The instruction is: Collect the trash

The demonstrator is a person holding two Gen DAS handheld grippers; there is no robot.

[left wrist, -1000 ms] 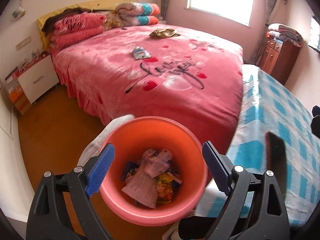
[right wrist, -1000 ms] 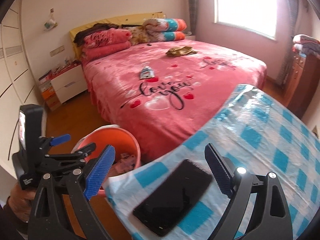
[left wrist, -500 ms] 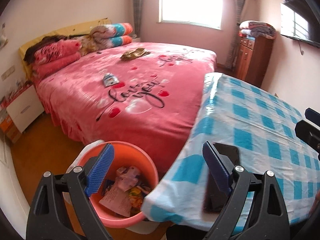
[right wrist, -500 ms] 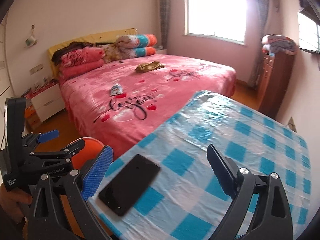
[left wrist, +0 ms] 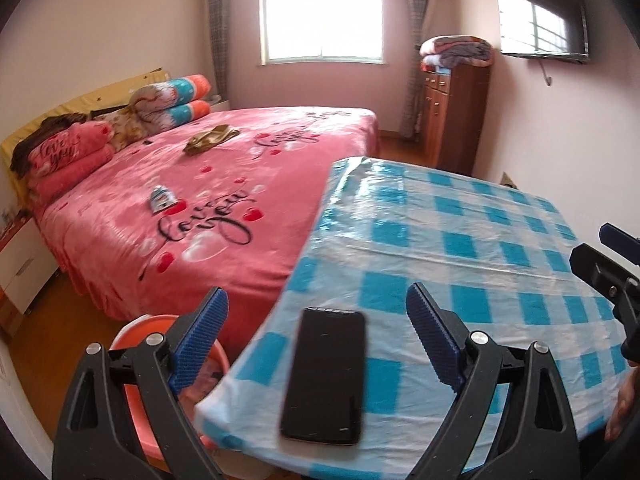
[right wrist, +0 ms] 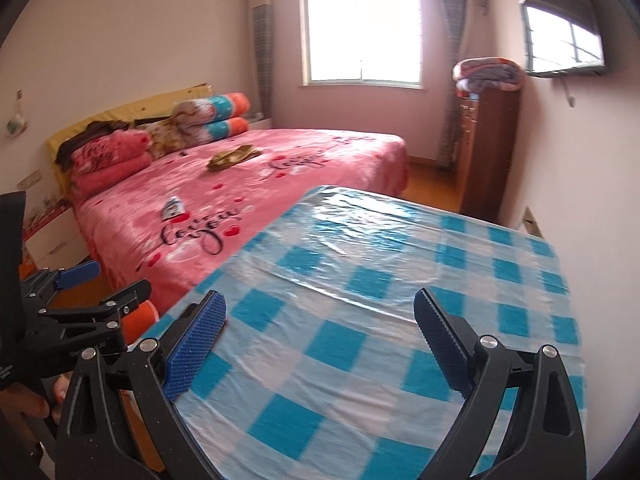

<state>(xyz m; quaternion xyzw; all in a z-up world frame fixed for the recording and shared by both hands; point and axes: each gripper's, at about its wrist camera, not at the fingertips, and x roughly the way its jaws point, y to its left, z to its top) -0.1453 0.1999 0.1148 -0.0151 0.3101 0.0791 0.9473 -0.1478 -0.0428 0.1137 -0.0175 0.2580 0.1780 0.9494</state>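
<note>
Trash bucket (left wrist: 132, 364) sits on floor beside checked table (left wrist: 460, 264).

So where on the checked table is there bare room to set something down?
Nearly all the checked tablecloth is bare, from the black phone at its near corner to the wall-side edge. The bed is open too, save a small wrapper and an olive cloth.
</note>
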